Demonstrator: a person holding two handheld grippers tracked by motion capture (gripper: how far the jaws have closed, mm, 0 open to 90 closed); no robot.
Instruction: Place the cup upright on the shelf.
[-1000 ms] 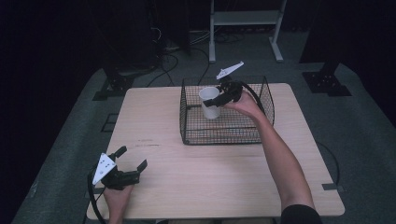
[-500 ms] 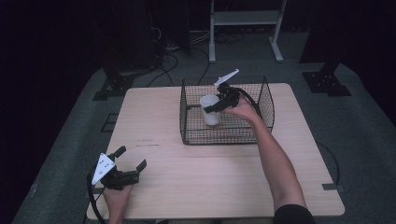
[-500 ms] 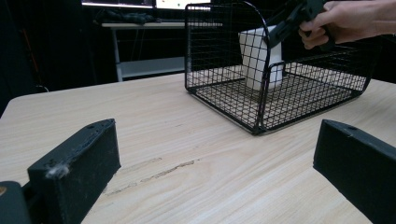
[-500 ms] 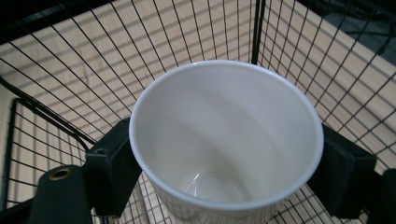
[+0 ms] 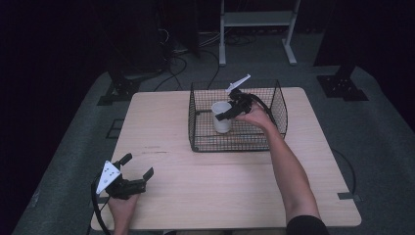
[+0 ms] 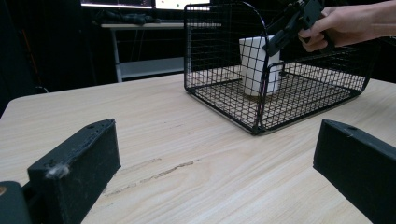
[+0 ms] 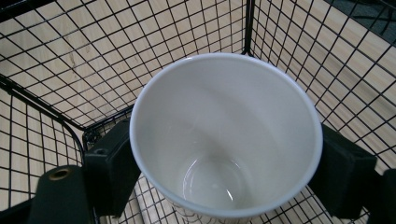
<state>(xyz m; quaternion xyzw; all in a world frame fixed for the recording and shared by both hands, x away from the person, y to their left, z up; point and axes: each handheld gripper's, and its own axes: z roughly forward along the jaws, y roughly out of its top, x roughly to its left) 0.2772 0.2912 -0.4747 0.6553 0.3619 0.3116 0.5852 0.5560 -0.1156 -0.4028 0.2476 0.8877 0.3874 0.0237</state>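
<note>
A: What is seen at the left of the pale rectangular wooden table (image 5: 235, 196)?

B: The left black two-jaw gripper (image 5: 138, 172) is held low near the table's front left corner, close to the near edge. Its jaws are spread wide with nothing between them; in the left gripper view bare wood is seen across the gap.

A: How much open room is left there?

B: A broad stretch of bare tabletop is seen between that gripper and the black square wire-mesh basket (image 5: 201, 126), which is set well apart, toward the far edge and right of the middle. A strip of bare wood is left along the basket's right side as well.

A: And the white ceramic cup (image 5: 221, 117)?

B: It is stood upright inside the basket, in its left half, and is clasped by the right black two-jaw gripper (image 5: 224, 114), which is reached in over the rim. In the right gripper view one jaw is pressed against each side of the cup's wall just below the lip, and the mesh corner is seen close behind.

A: What is counted?

B: One table, one basket, one cup, two grippers.
</note>
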